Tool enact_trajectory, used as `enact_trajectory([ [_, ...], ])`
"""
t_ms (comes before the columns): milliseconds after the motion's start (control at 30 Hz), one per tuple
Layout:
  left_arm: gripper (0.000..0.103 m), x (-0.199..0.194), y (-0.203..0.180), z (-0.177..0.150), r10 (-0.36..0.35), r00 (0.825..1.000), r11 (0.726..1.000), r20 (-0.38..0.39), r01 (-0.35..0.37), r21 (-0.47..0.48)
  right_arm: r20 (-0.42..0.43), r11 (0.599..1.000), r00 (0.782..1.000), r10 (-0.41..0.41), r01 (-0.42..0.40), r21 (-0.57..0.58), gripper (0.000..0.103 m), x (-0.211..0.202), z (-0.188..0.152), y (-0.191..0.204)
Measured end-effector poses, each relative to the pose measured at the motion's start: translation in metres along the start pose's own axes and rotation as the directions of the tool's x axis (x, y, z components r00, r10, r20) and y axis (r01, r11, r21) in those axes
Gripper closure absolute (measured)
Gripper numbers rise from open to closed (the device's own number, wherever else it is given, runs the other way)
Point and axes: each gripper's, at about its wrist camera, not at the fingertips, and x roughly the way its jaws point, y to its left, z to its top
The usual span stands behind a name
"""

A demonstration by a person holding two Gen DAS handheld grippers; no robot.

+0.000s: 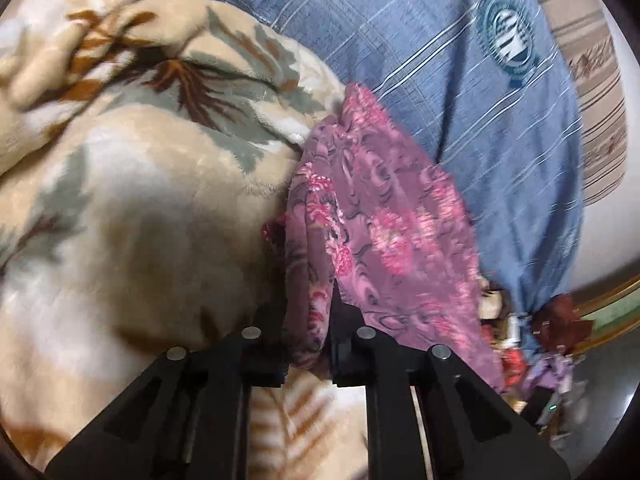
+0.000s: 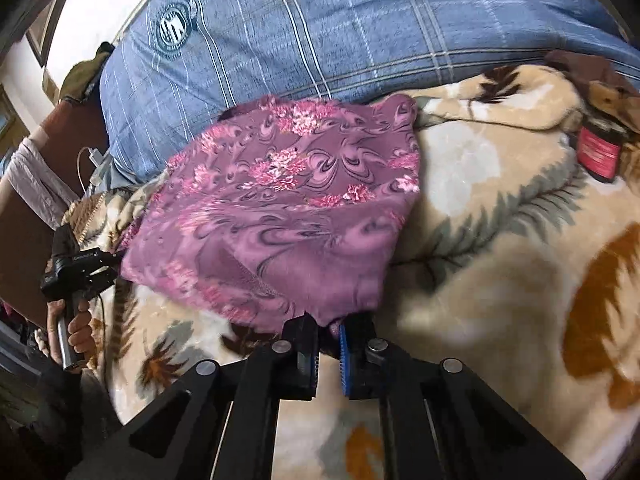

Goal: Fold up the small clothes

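Note:
A small purple garment with pink flowers (image 2: 280, 204) is stretched above a cream leaf-patterned blanket (image 2: 500, 240). My right gripper (image 2: 329, 330) is shut on its near edge. My left gripper (image 1: 310, 300) is shut on a bunched fold of the same garment (image 1: 384, 216), which hangs from it. The left gripper also shows in the right wrist view (image 2: 116, 258), clamped on the garment's left corner and held by a hand (image 2: 76, 328).
A blue plaid pillow (image 2: 320, 28) with a round emblem lies behind the garment. A dark jar with a red label (image 2: 598, 150) lies on the blanket at the right. A charger and white cable (image 2: 94, 160) sit at the left, by a wooden bed edge.

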Motion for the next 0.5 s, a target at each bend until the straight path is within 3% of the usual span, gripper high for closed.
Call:
enact_trajectory([
  [133, 0.092, -0.041, -0.001, -0.021, 0.008, 1.0, 1.0, -0.002, -0.008, 0.017, -0.023, 1.0, 0.999, 0.031, -0.031, -0.003, 0.097, -0.041, -0.038, 0.017],
  [233, 0.092, -0.068, 0.017, -0.054, 0.006, 0.998, 1.0, -0.055, -0.006, 0.0, -0.065, 1.0, 0.997, 0.028, -0.029, -0.007, 0.097, -0.065, -0.079, 0.029],
  [367, 0.092, -0.065, 0.047, -0.088, 0.066, 0.993, 0.997, -0.098, -0.069, -0.03, -0.159, 1.0, 0.987, 0.026, -0.024, 0.014, 0.097, -0.061, -0.115, 0.031],
  [500, 0.092, -0.082, 0.045, -0.093, 0.018, 0.997, 0.998, -0.069, -0.022, -0.054, -0.193, 1.0, 0.981, 0.002, 0.003, 0.025, 0.097, -0.054, -0.122, 0.035],
])
